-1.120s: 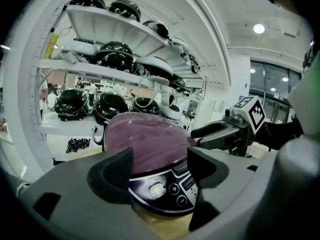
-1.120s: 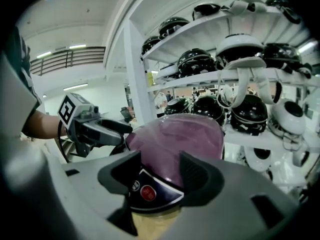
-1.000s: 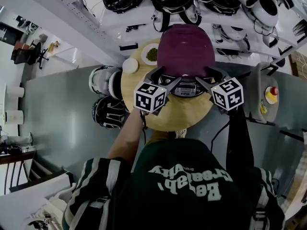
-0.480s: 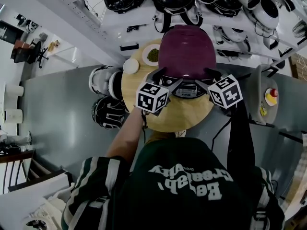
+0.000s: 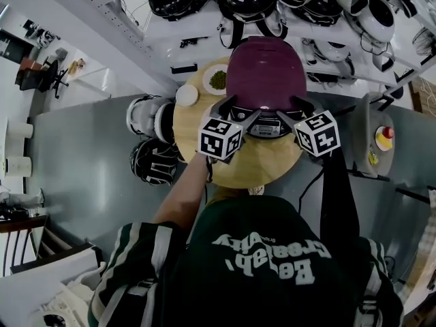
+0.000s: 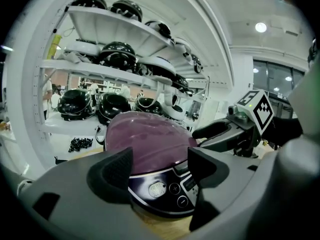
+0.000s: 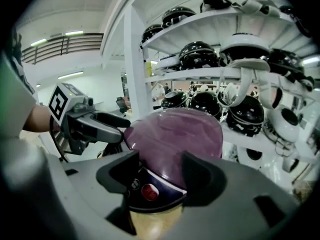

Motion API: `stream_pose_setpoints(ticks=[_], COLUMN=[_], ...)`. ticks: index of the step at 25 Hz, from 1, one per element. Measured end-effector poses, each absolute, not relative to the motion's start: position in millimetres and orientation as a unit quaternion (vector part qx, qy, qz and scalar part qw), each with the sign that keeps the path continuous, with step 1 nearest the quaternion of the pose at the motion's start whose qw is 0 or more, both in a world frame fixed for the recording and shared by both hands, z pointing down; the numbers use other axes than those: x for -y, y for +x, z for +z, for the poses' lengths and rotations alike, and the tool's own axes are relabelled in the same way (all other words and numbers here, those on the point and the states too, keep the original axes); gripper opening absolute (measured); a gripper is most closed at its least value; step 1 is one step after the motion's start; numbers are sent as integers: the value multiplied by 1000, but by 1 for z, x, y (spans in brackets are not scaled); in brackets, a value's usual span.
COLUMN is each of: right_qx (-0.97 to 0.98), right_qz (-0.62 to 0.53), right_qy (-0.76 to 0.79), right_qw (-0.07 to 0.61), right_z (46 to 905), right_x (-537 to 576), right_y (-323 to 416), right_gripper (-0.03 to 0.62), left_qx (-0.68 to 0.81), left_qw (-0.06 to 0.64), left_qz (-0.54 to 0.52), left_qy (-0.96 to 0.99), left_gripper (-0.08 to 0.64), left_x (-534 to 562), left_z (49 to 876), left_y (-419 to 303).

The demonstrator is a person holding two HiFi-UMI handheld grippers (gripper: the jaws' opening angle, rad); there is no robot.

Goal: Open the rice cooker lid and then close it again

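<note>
From your head view, the maroon rice cooker (image 5: 266, 67), lid down, sits on the round wooden table (image 5: 252, 167). Your left gripper (image 5: 238, 111) and right gripper (image 5: 294, 111) flank its front and partly hide its control panel (image 5: 267, 127).

Your left gripper view shows the jaws apart, framing that panel and gripping nothing.

Your right gripper view shows the jaws wide, having just been opening, with a red button (image 7: 148, 191) between them, ungripped.

Left gripper (image 5: 237, 112): jaws apart, nothing clamped, tilted downward; bare left forearm (image 5: 182, 193) extended forward. Right gripper (image 5: 294, 111): jaws wide, just closed slightly, nothing clamped; dark-sleeved right arm (image 5: 337, 196) extended forward.
</note>
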State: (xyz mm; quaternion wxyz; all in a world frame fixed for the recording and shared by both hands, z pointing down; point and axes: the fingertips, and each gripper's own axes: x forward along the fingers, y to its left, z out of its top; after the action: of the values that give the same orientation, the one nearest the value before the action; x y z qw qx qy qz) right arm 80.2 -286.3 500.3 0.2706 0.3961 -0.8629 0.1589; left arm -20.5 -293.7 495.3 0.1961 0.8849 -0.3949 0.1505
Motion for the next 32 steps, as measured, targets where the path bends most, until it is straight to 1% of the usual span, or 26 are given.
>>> stream_pose_setpoints(ticks=[2, 5, 7, 12, 17, 22, 28, 31, 32], right_qx=[865, 869, 871, 874, 870, 867, 863, 862, 861], right_qz=[159, 161, 136, 67, 57, 21, -13, -20, -22], right_qy=[409, 422, 433, 464, 488, 497, 504, 506, 506], right_qw=[242, 203, 187, 127, 48, 34, 27, 35, 39], right_z=[498, 493, 483, 437, 397, 370, 350, 351, 352], right_x=[287, 285, 284, 287, 291, 291, 290, 290, 290], right_y=[82, 82, 81, 77, 82, 84, 86, 86, 86], right_gripper=[265, 285, 284, 278, 282, 291, 298, 291, 276], left_qx=[410, 414, 412, 421, 434, 435, 445, 444, 444], left_qw=[189, 172, 162, 119, 68, 18, -19, -26, -27], left_qz=[144, 144, 133, 106, 86, 68, 31, 27, 26], left_qy=[881, 882, 887, 893, 894, 898, 895, 895, 895], left_gripper=[334, 333, 333, 333, 333, 333, 333, 332, 326], left_x=[295, 291, 289, 292, 295, 297, 296, 294, 293], left_z=[495, 493, 486, 451, 411, 373, 333, 329, 327], left_y=[-20, -19, -17, -19, -25, -23, -27, -27, -26])
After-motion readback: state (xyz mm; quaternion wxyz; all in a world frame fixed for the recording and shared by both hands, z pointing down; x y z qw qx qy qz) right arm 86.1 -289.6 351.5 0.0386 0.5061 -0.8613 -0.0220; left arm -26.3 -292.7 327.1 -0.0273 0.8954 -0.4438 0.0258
